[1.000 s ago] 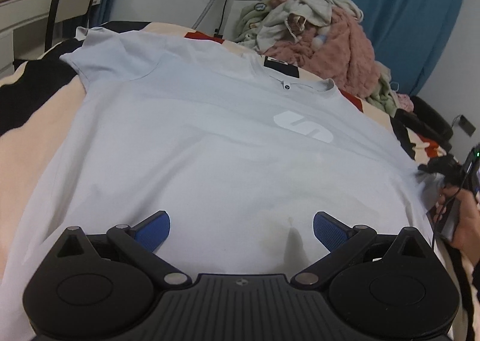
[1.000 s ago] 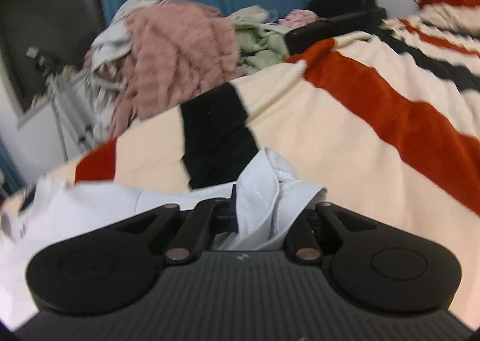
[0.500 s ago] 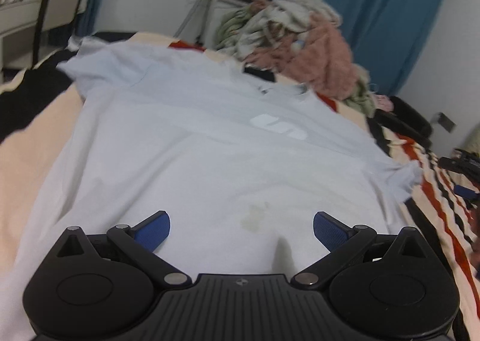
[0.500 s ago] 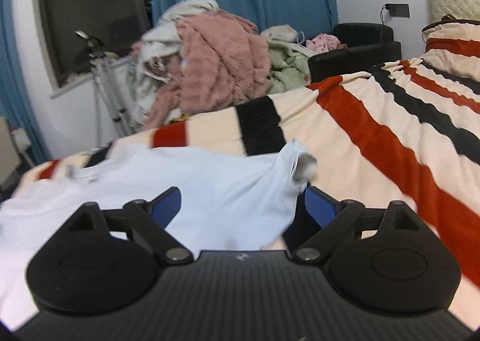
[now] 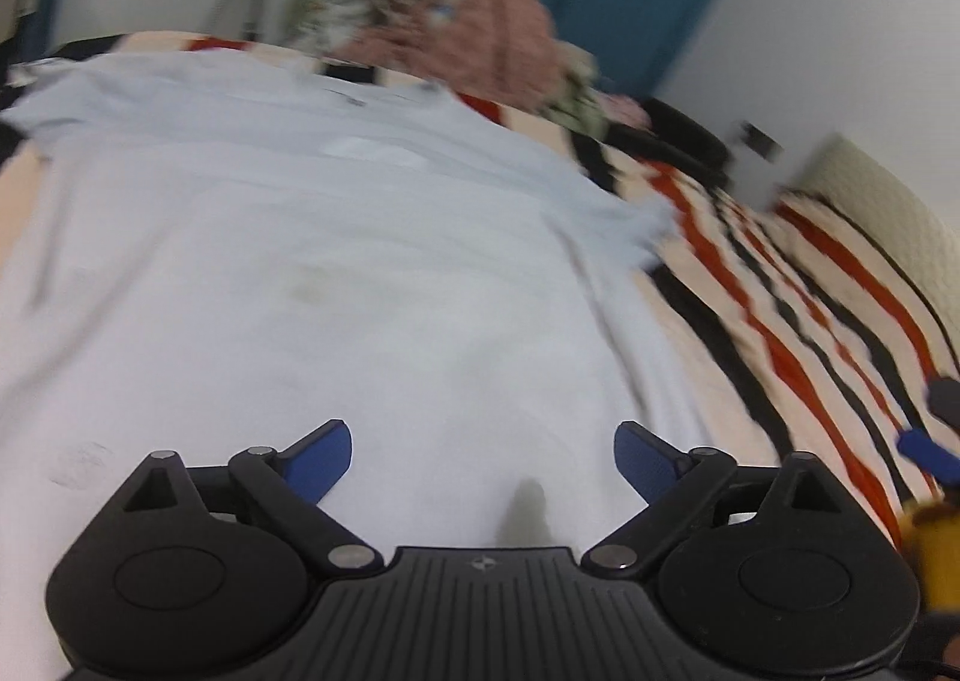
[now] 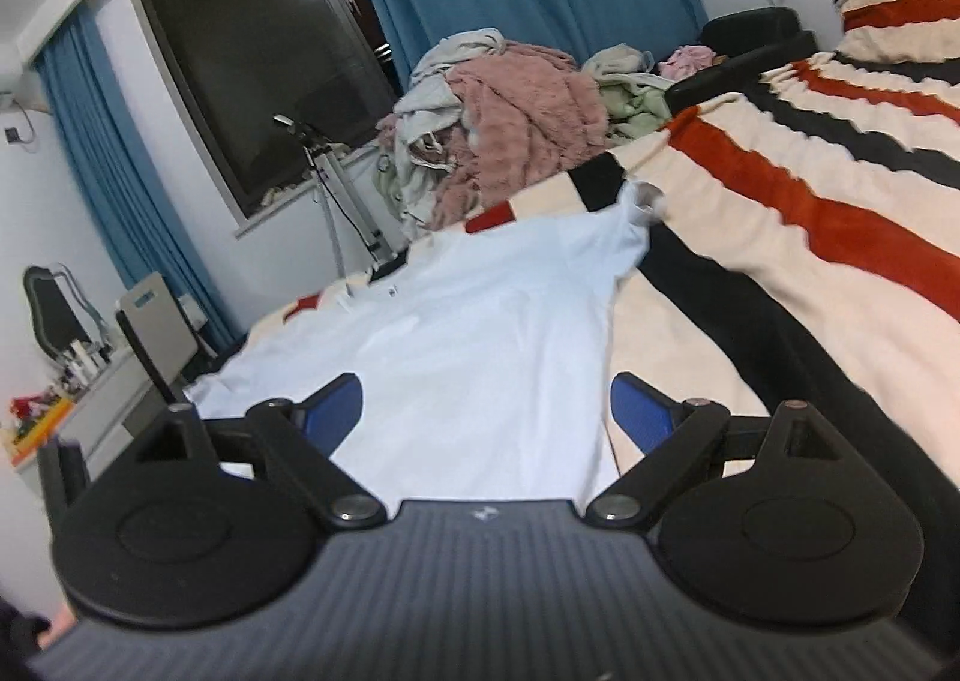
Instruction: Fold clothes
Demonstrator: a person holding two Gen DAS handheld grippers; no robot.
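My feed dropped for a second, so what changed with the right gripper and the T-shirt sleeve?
The right gripper let go of the sleeve, opened, and pulled back; the sleeve now lies on the striped blanket. The left gripper stayed open over the light blue T-shirt.

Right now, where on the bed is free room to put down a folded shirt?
Free: the striped blanket right of the light blue T-shirt, toward the pillow. Crowded: the clothes pile behind the collar.

No readable text or numbers, pale T-shirt [image 5: 336, 285] bears a white chest emblem [image 5: 372, 152], blurred, no letters legible
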